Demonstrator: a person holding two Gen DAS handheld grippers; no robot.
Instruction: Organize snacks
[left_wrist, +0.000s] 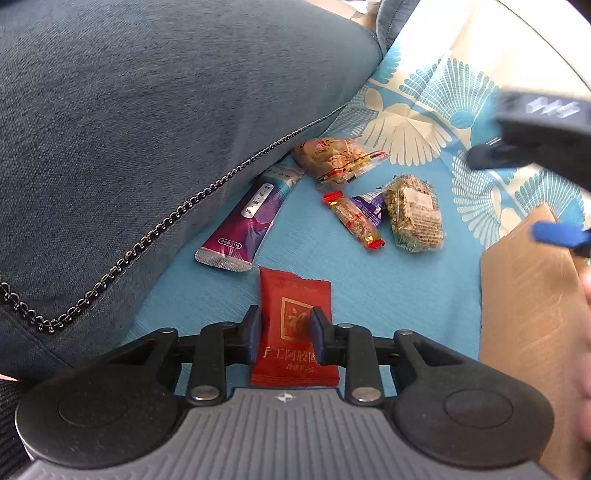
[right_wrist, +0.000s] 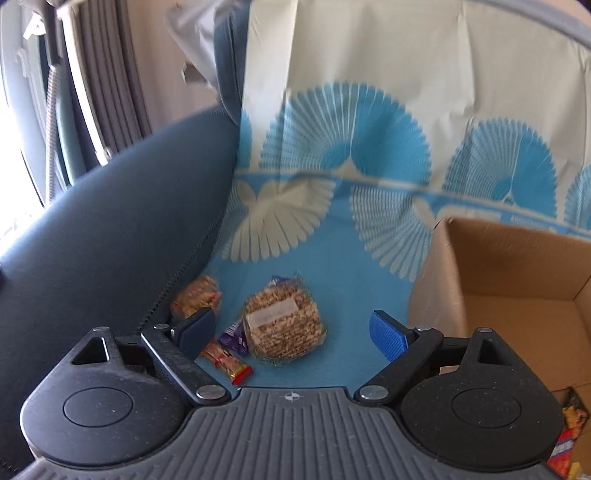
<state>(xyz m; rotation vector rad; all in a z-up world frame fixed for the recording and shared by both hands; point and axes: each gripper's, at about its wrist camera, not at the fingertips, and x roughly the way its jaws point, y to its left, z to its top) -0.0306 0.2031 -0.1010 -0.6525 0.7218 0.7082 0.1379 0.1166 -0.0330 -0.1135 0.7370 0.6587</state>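
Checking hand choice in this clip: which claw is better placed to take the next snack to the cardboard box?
Left. The left claw already has its pads around the red packet. The right claw is open and empty above the seed bar, though nearer the cardboard box.

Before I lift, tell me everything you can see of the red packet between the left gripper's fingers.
The red packet is a flat, rectangular foil-like sachet with crimped ends, printed with a gold square emblem and gold characters. It lies flat on the blue patterned cloth, long axis pointing away from the camera. The left gripper straddles it, one dark pad at each long edge; whether they already press it I cannot tell. Its far end lies close to the purple tube, apparently without touching.
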